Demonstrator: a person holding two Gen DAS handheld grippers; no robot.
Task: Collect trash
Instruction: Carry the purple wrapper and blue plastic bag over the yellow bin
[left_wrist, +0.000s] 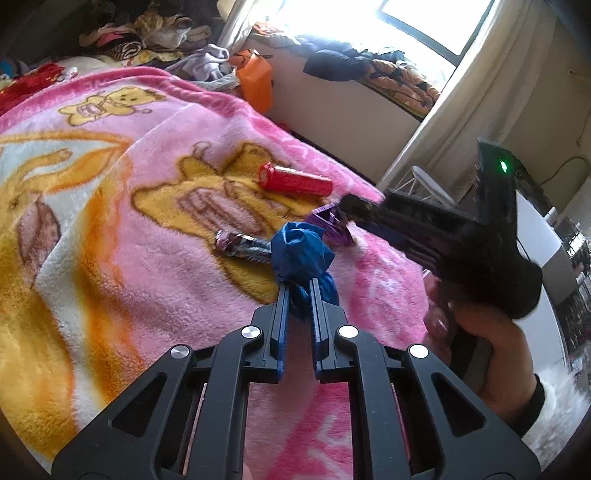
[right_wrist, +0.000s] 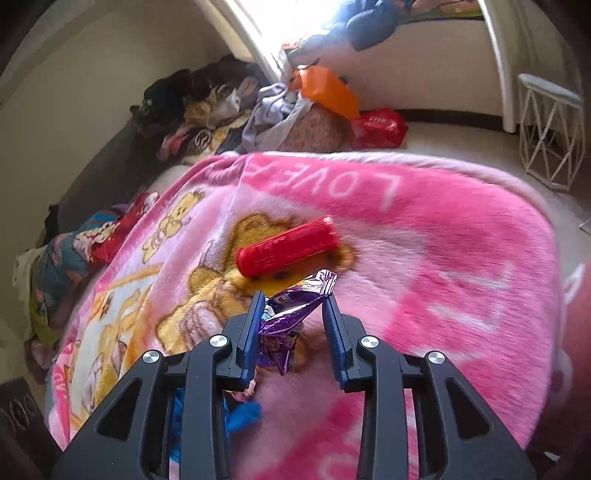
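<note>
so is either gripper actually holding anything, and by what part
Left gripper is shut on the blue bag, pinching its bunched lower end. Right gripper straddles the purple foil wrapper; a firm hold cannot be told.

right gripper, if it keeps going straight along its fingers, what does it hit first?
The right gripper already has the crumpled purple foil wrapper between its open fingers, so that comes first. Beyond it, probably the red plastic cylinder on the pink fleece blanket; depth is unclear.

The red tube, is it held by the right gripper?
No, the red tube lies free on the blanket, beyond the right gripper.
</note>
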